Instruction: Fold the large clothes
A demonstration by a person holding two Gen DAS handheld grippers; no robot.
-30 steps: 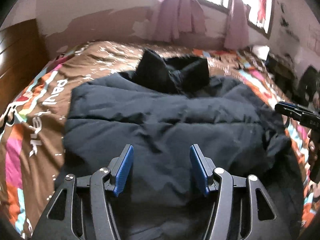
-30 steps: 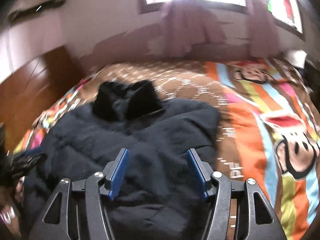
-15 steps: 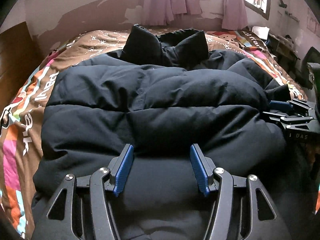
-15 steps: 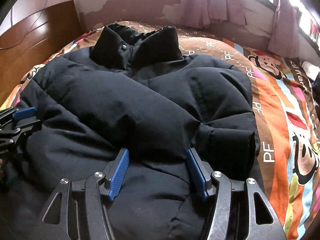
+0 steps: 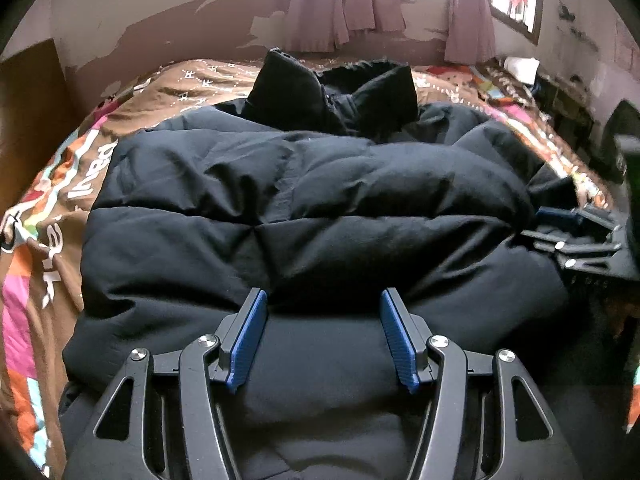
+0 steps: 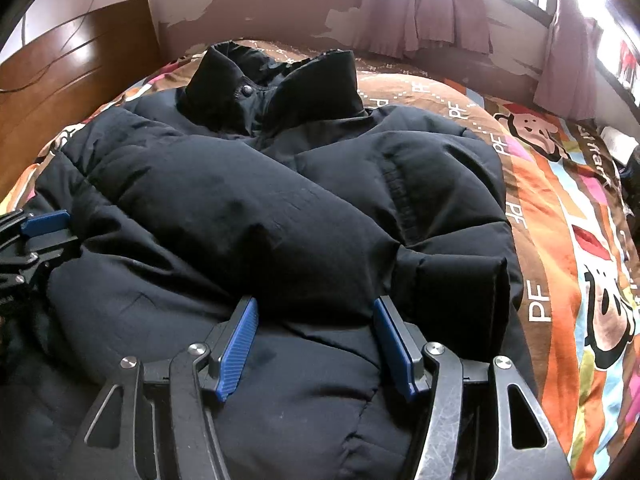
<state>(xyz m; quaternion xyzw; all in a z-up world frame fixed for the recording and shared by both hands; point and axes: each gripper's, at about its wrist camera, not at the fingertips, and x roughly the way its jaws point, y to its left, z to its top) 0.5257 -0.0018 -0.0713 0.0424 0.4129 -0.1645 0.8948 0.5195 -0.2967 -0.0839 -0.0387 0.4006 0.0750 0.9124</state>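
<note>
A large black puffer jacket [image 5: 304, 208] lies on the bed, collar [image 5: 332, 92] at the far end and both sleeves folded across its front. It also fills the right wrist view [image 6: 260, 216], with a sleeve cuff [image 6: 460, 284] at the right. My left gripper [image 5: 322, 336] is open and empty, low over the jacket's near hem. My right gripper [image 6: 314, 346] is open and empty over the hem too. Each gripper shows at the edge of the other's view: the right gripper [image 5: 576, 232] and the left gripper [image 6: 28, 240].
The bed has a colourful cartoon duvet [image 6: 560, 240]. A wooden headboard [image 6: 68, 80] stands at the left. A peeling wall with pink curtains [image 5: 352, 4] and a window is behind the bed. Dark clutter [image 5: 580, 112] lies at the far right.
Both grippers have come down and forward from above the bed to just over the jacket's near hem. Both stayed open. The jacket has not moved.
</note>
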